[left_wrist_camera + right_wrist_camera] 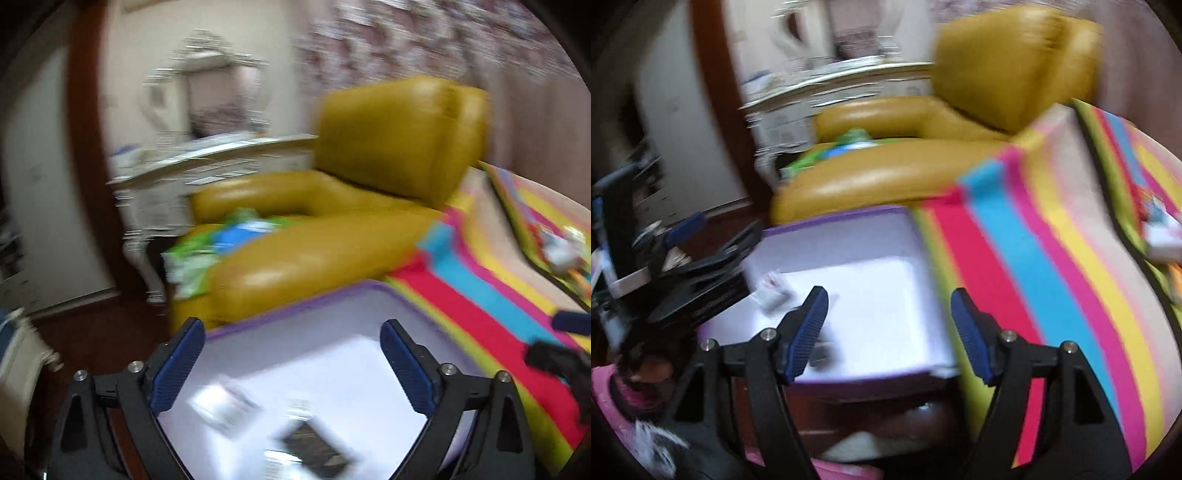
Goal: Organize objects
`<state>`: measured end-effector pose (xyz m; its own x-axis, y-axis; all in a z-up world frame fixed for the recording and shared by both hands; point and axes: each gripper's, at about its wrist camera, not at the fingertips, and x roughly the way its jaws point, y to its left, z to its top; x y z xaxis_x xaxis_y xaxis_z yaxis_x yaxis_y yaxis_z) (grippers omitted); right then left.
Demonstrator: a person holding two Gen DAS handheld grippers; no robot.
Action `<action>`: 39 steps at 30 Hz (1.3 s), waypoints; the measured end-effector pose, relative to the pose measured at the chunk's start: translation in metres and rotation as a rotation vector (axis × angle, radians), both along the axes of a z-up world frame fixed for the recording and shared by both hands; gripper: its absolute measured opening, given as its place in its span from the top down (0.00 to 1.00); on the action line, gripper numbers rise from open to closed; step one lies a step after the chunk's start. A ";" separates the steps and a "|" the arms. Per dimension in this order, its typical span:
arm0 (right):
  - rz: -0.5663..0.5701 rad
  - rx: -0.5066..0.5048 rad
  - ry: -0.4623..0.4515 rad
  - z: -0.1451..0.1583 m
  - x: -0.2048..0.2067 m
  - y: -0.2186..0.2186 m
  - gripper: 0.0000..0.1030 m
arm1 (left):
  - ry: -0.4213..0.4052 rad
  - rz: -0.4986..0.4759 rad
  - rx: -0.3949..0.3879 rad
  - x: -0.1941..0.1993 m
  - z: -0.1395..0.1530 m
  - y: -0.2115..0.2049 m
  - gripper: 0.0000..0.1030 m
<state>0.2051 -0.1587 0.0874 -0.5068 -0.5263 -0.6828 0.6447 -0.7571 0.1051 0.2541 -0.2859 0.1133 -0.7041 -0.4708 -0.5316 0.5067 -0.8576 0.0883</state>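
Blue ribbed pads are standing wide apart on the left gripper (pixel 291 365), gripping nothing, low in the frame over a purple-rimmed box (pixel 295 308). Inside, a small white packet (pixel 225 408) and a dark flat item (pixel 316 448) are lying, too blurred to name. The right gripper (pixel 889 334) is hanging partly open and empty above the same box (pixel 846 218). A striped cloth (pixel 1034 258) is spreading to the right, a mustard leather armchair (pixel 369 184) filling the upper middle.
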 end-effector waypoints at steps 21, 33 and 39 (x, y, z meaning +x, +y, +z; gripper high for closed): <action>-0.804 0.170 -0.141 -0.083 -0.123 0.385 0.17 | -0.377 -0.677 0.158 -0.242 -0.089 0.276 0.00; -0.646 0.211 -0.132 -0.080 -0.277 0.410 0.10 | -0.363 -0.664 0.171 -0.257 -0.093 0.278 0.00; -0.596 0.197 -0.121 -0.068 -0.246 0.378 0.56 | -0.363 -0.662 0.172 -0.260 -0.095 0.279 0.00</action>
<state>-0.0405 0.2194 0.0192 -0.5868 -0.0367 -0.8089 0.0997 -0.9946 -0.0272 -0.0061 -0.0066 0.0187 -0.5776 0.0975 -0.8105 -0.1518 -0.9884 -0.0107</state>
